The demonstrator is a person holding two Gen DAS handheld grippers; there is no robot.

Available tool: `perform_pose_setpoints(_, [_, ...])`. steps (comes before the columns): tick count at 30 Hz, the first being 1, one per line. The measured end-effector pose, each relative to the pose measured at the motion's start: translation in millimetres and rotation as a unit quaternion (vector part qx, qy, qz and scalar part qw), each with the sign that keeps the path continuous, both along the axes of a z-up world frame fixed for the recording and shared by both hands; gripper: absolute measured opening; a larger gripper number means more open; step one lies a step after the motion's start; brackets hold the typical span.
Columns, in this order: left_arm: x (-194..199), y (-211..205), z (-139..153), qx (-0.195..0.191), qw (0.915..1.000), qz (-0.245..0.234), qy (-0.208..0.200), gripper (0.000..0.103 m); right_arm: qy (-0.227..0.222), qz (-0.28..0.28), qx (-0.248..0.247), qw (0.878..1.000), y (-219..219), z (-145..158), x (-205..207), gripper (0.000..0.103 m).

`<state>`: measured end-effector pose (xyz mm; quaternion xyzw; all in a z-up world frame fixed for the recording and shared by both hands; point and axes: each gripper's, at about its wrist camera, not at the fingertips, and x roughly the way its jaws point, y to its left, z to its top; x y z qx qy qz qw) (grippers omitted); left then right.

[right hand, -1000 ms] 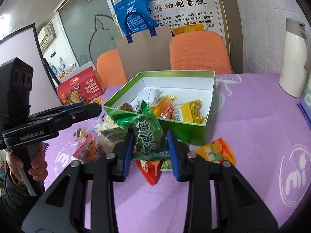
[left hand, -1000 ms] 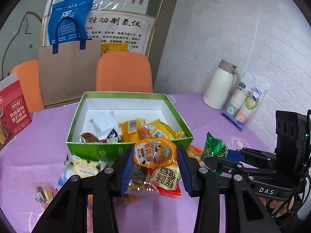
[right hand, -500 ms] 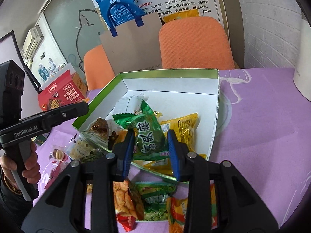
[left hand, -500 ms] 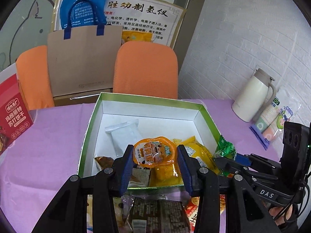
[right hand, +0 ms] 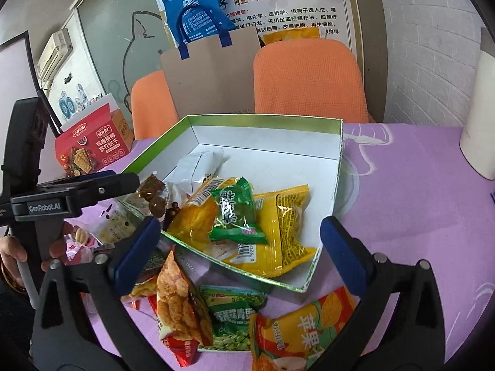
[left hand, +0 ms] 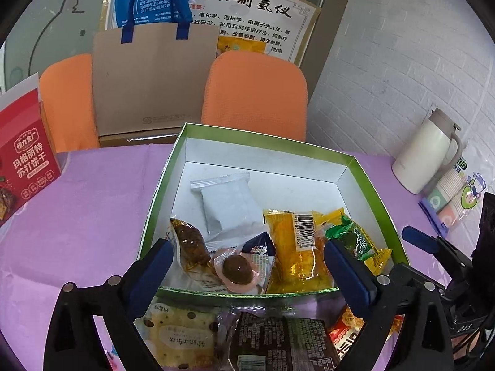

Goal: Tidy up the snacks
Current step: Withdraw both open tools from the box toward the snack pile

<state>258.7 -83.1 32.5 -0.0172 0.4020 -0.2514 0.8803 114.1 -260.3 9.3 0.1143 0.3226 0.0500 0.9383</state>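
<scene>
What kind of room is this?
Probably an office or meeting room: orange fabric chairs at a purple-clothed table, a printed Chinese wall poster, and a white thermos jug.

Box (left hand: pixel 368 185) at centre of table (left hand: pixel 92 216), with chair (left hand: pixel 256 92) behind at 12 o'clock. In the box: white packet (left hand: pixel 229 207) toward 12, egg pack (left hand: pixel 238 269) at 6, pickle packet (right hand: pixel 235 213) on top of yellow packets (right hand: pixel 287 222). Cracker carton (left hand: pixel 24 167) at 9 o'clock, thermos (left hand: pixel 423 157) at 2. Outside the box at 6, biscuit packet (left hand: pixel 179 337) and pea packet (right hand: pixel 232 318).
</scene>
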Motion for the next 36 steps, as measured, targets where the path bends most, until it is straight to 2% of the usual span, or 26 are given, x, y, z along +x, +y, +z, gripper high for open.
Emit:
perform_pose_setpoints(2, [-6, 1, 6, 0.003, 1.0000, 0.002, -0.006, 0.100, 0.001, -0.009, 0.014, 1.000, -4, 3, -8, 0.103])
perform_pose_setpoints(8, [-45, 5, 38, 0.020, 0.9986, 0.004, -0.049, 0.100, -0.034, -0.024, 0.049, 0.998, -11, 23, -52, 0.103])
perform_pose_setpoints(12, [-74, 10, 54, 0.028, 0.9982, 0.010, -0.052, 0.100, -0.047, -0.029, 0.056, 0.997, -8, 30, -86, 0.103])
perform_pose_setpoints(14, [-91, 14, 58, 0.016, 0.9986, 0.001, -0.051, 0.100, -0.042, -0.031, 0.058, 0.997, -7, 28, -100, 0.103])
perform_pose_setpoints(18, [-124, 23, 54, 0.003, 0.9989, -0.009, -0.046, 0.100, -0.028, -0.036, 0.063, 0.997, -4, 13, -125, 0.103])
perform_pose_setpoints(23, [-160, 30, 32, -0.001, 0.9993, -0.017, -0.034, 0.100, 0.001, -0.039, 0.056, 0.998, 4, -10, -139, 0.102])
perform_pose_setpoints(24, [-165, 31, 27, -0.003, 0.9993, -0.018, -0.031, 0.100, 0.006, -0.035, 0.056, 0.998, 7, -14, -138, 0.100])
perform_pose_setpoints(29, [-188, 35, 5, -0.011, 0.9992, -0.033, -0.021, 0.100, 0.023, -0.009, 0.024, 0.999, 25, -22, -128, 0.073])
perform_pose_setpoints(30, [-191, 35, 2, -0.010, 0.9991, -0.035, -0.019, 0.100, 0.026, -0.001, 0.015, 1.000, 28, -23, -122, 0.072])
perform_pose_setpoints(32, [-197, 40, -4, -0.010, 0.9991, -0.038, -0.015, 0.100, 0.032, 0.011, -0.001, 0.999, 31, -24, -109, 0.062])
perform_pose_setpoints(36, [-204, 55, -7, -0.015, 0.9993, -0.031, -0.017, 0.100, 0.056, 0.010, -0.047, 0.997, 36, -31, -78, 0.053])
